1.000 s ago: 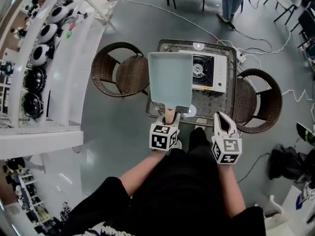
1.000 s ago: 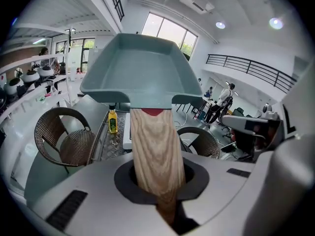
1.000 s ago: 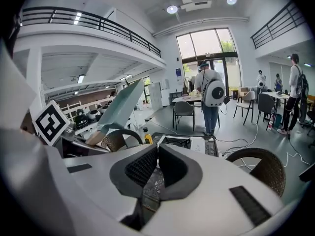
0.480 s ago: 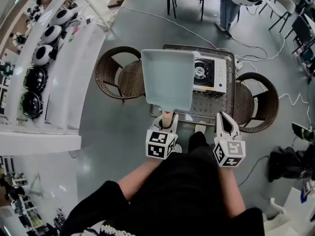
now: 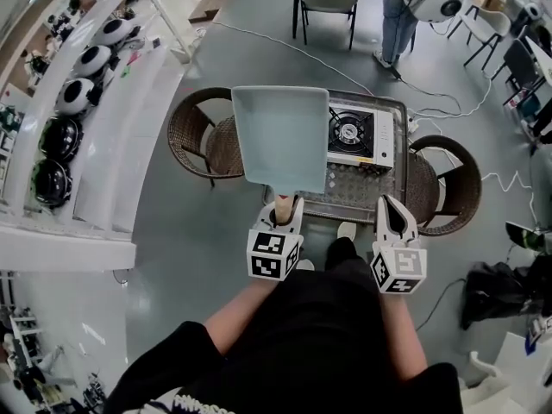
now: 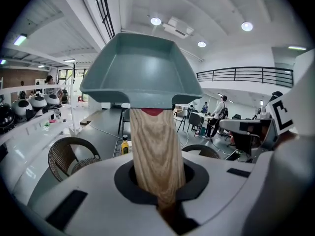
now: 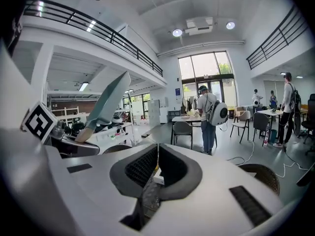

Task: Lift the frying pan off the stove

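The left tongs (image 5: pixel 283 214) pinch the pale wooden handle (image 6: pixel 156 151) of a square grey-blue frying pan (image 5: pixel 283 136) just ahead, while the right tongs (image 5: pixel 392 210) alongside are pressed together.

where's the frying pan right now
In the head view the frying pan is centre-left, held up by its wooden handle in the left tongs, just left of the stove.
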`<state>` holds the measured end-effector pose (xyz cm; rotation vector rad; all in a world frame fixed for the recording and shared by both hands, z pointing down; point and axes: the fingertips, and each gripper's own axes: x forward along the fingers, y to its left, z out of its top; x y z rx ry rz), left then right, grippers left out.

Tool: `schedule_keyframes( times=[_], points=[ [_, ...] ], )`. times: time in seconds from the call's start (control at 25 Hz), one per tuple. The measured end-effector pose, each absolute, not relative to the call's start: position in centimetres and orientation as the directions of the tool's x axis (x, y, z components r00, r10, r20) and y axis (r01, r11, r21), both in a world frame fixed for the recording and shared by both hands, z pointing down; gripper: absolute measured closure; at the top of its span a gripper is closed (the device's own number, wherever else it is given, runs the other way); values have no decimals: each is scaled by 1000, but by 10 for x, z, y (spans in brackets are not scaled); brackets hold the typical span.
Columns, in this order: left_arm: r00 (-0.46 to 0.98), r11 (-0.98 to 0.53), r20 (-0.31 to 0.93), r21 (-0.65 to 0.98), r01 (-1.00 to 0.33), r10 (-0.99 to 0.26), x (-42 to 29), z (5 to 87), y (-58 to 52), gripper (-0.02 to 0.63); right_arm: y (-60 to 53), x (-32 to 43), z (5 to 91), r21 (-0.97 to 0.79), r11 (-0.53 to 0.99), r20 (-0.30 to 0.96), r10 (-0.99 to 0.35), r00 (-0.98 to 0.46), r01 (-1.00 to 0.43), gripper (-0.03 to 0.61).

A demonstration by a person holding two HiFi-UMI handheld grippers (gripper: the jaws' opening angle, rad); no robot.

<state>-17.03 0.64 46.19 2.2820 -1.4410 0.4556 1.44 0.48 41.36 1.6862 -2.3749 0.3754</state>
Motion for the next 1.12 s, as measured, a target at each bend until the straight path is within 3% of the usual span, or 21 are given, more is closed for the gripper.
schedule_keyframes(
  times=[0.64,1.12],
  points=[
    [383,-387,441,85,-918,-812,-200,453,41,574,36,-7,418,-76,315,308,-895,-322,-946,546],
    [410,-399,447,124,-909,-795,-188,461,56,574,59,2,407,-44,306,283,-909,-305,-951,548]
  ],
)
